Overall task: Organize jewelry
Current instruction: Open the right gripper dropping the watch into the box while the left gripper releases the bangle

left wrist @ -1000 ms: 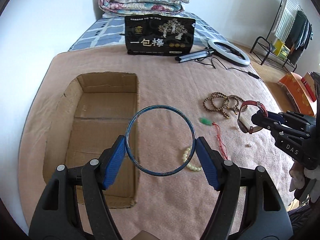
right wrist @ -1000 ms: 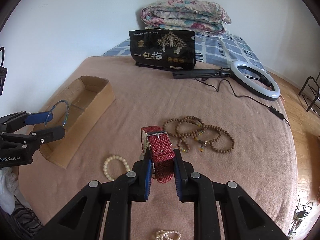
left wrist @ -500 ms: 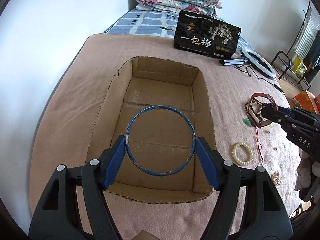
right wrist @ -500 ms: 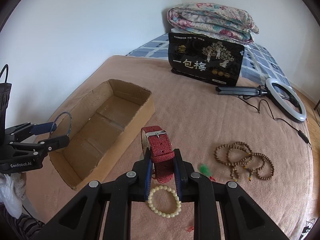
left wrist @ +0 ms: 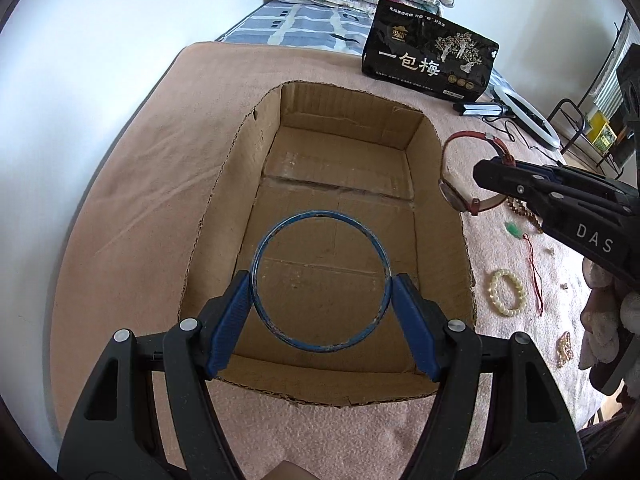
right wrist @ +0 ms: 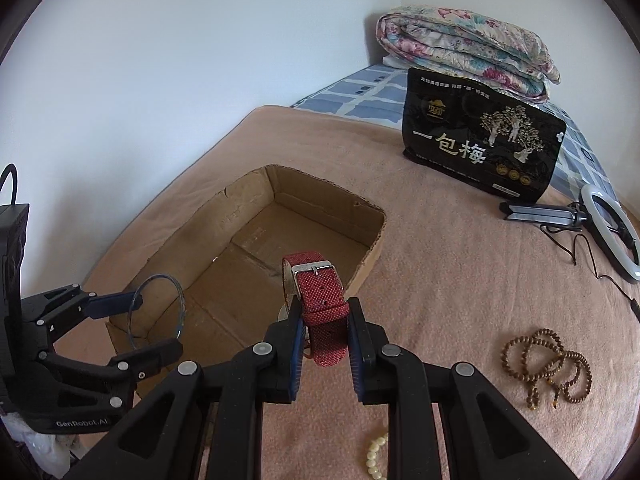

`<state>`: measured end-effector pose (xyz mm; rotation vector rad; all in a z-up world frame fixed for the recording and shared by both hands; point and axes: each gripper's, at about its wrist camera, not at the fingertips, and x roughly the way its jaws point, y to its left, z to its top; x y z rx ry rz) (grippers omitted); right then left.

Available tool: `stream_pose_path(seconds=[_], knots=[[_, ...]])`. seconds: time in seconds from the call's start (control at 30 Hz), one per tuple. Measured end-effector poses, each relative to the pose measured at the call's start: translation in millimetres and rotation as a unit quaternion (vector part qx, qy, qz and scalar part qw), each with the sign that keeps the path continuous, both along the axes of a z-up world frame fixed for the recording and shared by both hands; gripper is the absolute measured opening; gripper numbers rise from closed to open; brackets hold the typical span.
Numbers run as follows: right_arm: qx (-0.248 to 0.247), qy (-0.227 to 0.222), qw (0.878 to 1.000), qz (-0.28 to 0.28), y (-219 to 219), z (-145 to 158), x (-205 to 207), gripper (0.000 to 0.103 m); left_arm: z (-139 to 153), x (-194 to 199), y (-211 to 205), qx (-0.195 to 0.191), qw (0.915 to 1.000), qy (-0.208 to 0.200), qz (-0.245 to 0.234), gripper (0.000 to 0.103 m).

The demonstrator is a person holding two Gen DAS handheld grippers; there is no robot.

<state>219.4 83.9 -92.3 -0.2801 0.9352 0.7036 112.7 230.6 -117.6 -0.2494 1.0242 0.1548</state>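
Observation:
My left gripper (left wrist: 320,304) is shut on a thin blue bangle (left wrist: 267,240) and holds it over the near end of an open cardboard box (left wrist: 236,152). The bangle also shows in the right wrist view (right wrist: 181,300). My right gripper (right wrist: 324,320) is shut on a red-strapped watch (right wrist: 320,292) and holds it above the box's right rim (right wrist: 370,256); the watch shows in the left wrist view (left wrist: 456,196). The box floor holds no jewelry.
On the pink blanket right of the box lie a white bead bracelet (left wrist: 506,294), a green pendant on a red cord (left wrist: 514,230) and brown bead strands (right wrist: 548,364). A black snack bag (right wrist: 480,148), a ring light (right wrist: 612,232) and a folded quilt (right wrist: 460,48) sit further back.
Both grippers moved left toward the box. The bangle went from over the blanket to over the box's inside. The watch came from above the bead strands to the box's right rim.

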Motion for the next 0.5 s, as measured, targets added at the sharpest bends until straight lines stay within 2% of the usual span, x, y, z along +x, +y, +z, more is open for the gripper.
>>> stream_pose_path(seconds=[0.37,0.5], knots=[[-0.002,0.017,1.0,0.011,21,-15,5,0.02,-4,2,3,-0.014,0.9999,0.003,-0.001,0.072],[0.003,0.013,1.0,0.004,19,-14,5,0.035,-5,2,7,-0.028,0.9996,0.006,0.005,0.074]])
